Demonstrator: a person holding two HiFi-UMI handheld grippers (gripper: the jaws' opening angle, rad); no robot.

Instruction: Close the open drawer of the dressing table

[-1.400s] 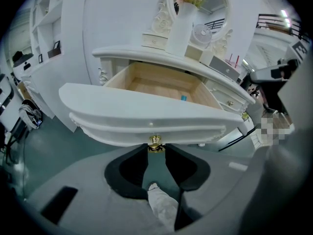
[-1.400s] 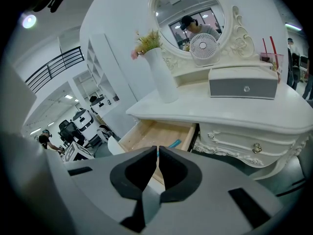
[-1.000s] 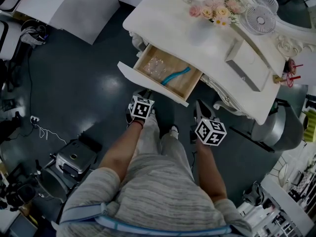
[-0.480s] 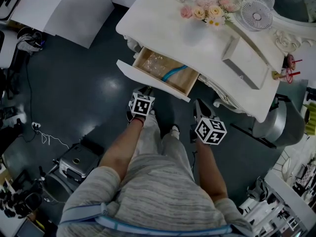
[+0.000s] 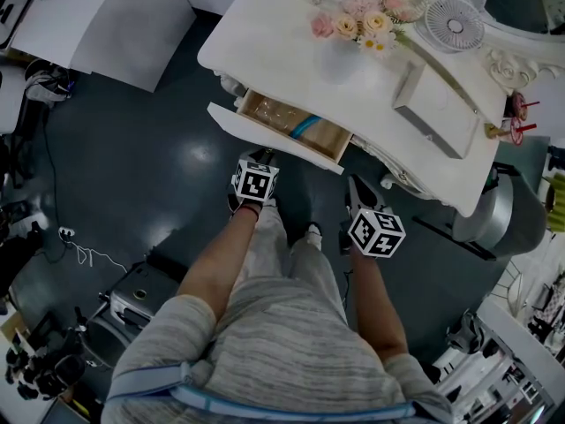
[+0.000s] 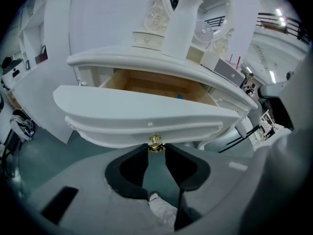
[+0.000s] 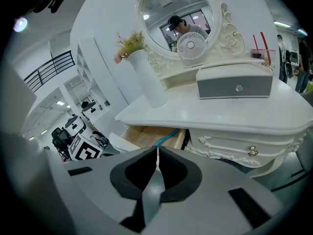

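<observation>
1. Drawer (image 5: 275, 120): it sits under the near left edge of the dressing table (image 5: 282, 60) and stands partly out, so a strip of its inside shows below the tabletop.
2. Drawer construction: we see a white, smooth front panel, curved outward in a bow, with a stepped moulded lower edge. The inner walls and floor are bare pale wood.
3. Drawer contents: a teal, curved, tube-like item (image 5: 306, 126) lies against the right inner wall. A crinkled clear plastic piece (image 5: 267, 110) lies to the left of it.
4. Knob (image 6: 155, 142): small, round, brass-coloured and shiny, mounted at the centre of the front panel's lower edge.
5. Left gripper (image 6: 156, 150): its dark, rounded jaws stand partly apart, with the knob between their tips and both tips against it.
6. Right gripper (image 7: 157, 153): its jaws are pressed together and hold nothing. It is apart from the table, to the right of the drawer.
7. Dressing table: glossy white with a curved top and carved scrollwork on the front below it.
8. Tabletop items: a plain white vase (image 6: 182, 21) of pink and cream flowers, a round white fan (image 5: 455, 25) and a white box with a grey drawer front (image 7: 234, 84).
9. Mirror (image 7: 176, 18): round, in an ornate white frame, at the back.
10. Floor (image 5: 132, 166): dark and slightly reflective.
</observation>
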